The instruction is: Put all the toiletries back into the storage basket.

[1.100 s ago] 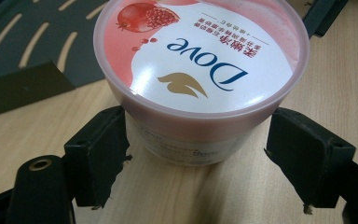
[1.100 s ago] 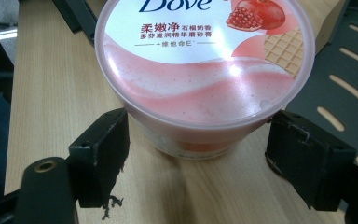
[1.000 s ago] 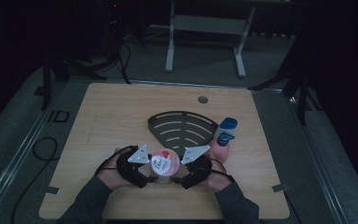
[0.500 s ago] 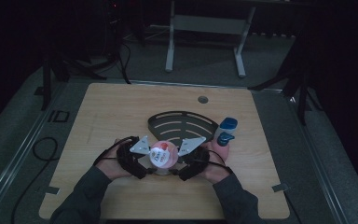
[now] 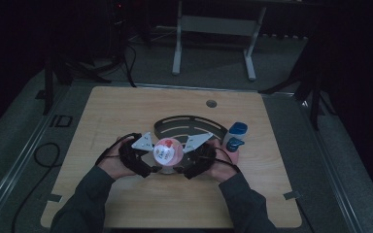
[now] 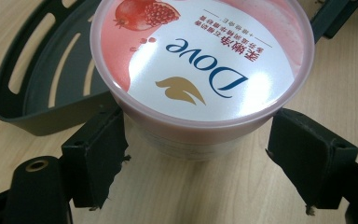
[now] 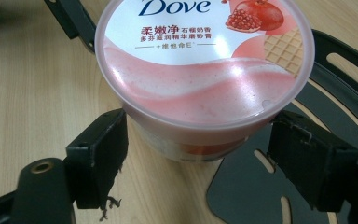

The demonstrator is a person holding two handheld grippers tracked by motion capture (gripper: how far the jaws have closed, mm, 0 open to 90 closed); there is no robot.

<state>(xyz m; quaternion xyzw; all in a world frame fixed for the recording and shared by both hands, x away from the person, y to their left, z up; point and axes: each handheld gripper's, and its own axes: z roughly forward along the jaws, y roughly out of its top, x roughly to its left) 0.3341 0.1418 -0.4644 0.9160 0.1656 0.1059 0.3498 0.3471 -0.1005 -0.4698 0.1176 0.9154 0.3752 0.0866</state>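
Note:
A round pink Dove tub [image 5: 167, 153] with a pomegranate lid is held between both grippers at the near middle of the table. My left gripper [image 5: 143, 158] grips it from the left and my right gripper [image 5: 194, 158] from the right. In the left gripper view the tub [image 6: 200, 60] sits between the two black pads [image 6: 98, 149], which press its sides, and its base looks off the wood. The right gripper view shows the same tub [image 7: 205, 60] between the pads [image 7: 100, 154], with its base over the near edge of a dark slotted tray [image 7: 335, 60].
The dark fan-shaped tray [image 5: 189, 127] lies just beyond the tub. Two blue-capped bottles [image 5: 236, 131] stand at the tray's right, close to the right hand. A round cable hole [image 5: 211, 103] sits farther back. Table edges run near both sides.
Both grippers have carried the tub away from the person, toward the tray. The tub looks larger now, so it seems higher.

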